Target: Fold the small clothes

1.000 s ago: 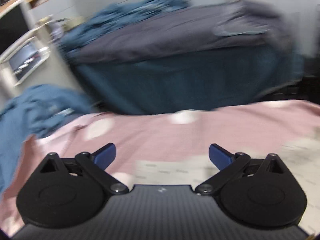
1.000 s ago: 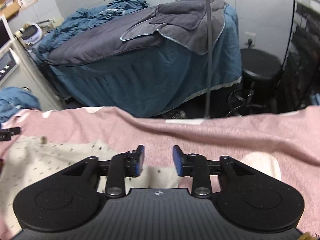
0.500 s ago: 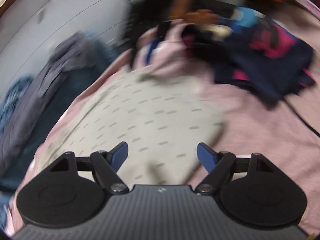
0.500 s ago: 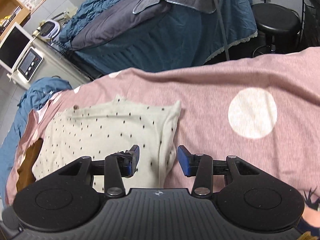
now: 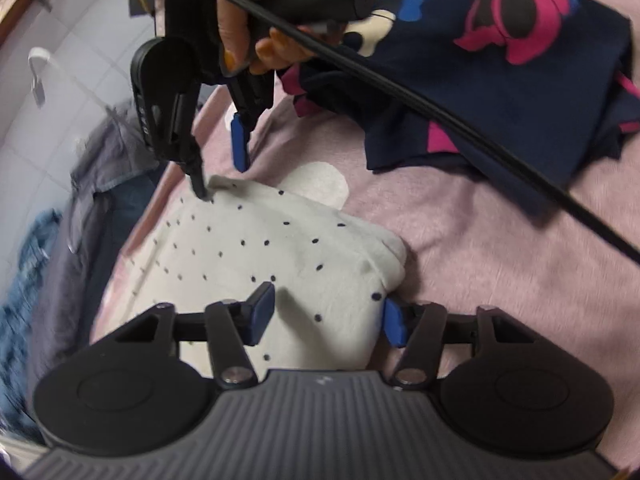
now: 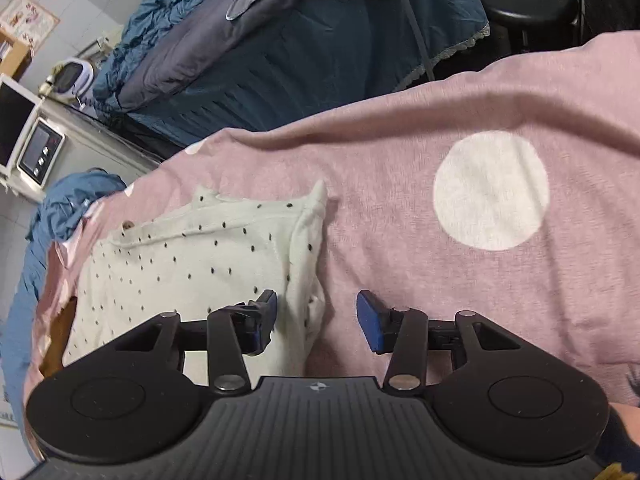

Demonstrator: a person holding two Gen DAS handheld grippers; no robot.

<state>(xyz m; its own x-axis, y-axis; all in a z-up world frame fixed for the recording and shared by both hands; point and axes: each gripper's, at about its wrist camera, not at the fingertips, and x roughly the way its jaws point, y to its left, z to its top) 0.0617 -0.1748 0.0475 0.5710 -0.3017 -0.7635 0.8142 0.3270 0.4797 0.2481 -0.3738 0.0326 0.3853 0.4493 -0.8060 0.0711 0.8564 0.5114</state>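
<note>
Cream dotted garment (image 5: pixel 260 256) lies between the closing, unclenched left claw (image 5: pixel 326 318) jaws.

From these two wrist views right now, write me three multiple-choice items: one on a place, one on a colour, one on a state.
1. Where does the dotted white garment lie?
A. on the pink sheet
B. on a stool
C. on the floor

2. What colour are the garment's dots?
A. red
B. dark
C. yellow

3. How do the right gripper jaws stand?
A. apart
B. shut on a sock
C. shut empty

Answers: 1 A, pink sheet shows all round it; 2 B, the dots look near black; 3 A, the garment's edge lies loose between the pads.
</note>
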